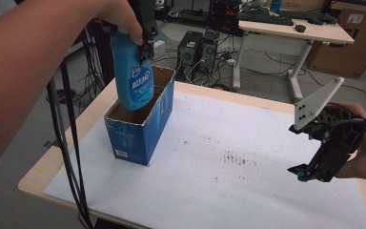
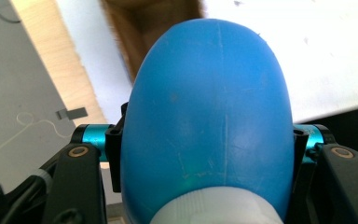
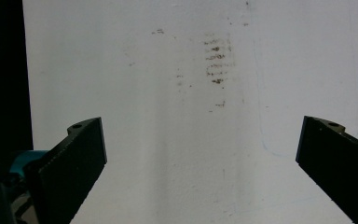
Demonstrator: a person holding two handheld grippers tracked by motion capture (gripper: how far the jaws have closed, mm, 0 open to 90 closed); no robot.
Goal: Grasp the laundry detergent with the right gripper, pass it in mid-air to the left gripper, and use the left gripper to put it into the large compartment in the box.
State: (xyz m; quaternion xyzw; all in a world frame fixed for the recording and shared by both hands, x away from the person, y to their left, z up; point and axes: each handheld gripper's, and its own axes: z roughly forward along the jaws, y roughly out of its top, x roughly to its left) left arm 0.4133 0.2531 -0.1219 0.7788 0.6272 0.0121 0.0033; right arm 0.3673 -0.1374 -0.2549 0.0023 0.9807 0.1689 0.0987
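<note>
Step in hand, judged: lowering blue bottle (image 1: 134, 76) into open blue carton (image 1: 140, 129) at rear left of table (image 1: 38, 179). Left gripper (image 1: 145, 45) clenched on bottle near its top, just below white cap (image 2: 216, 207); bottle hanging base-down, slightly tilted, base at or just inside carton mouth, toward the wall nearer the person. In left gripper view, bottle body bulging out between the two fingers (image 2: 81, 186), one pressed to each flank, brown carton interior (image 2: 151, 18) visible beyond bottle base. To do well: straighten bottle to upright before descent, centre base over opening away from near wall, lower slowly so base does not catch cardboard rim and tip or drag the light carton; let go only once base rests on carton floor, then lift straight up. Carton unbraced, so sideways push likely to slide it on white sheet (image 1: 228, 191). Right gripper (image 1: 310, 169) well apart at right side of table, fingers (image 3: 74, 158) spread wide, grasping nothing, above stained patch (image 3: 216, 58) of sheet; free to steady carton wall if needed
</note>
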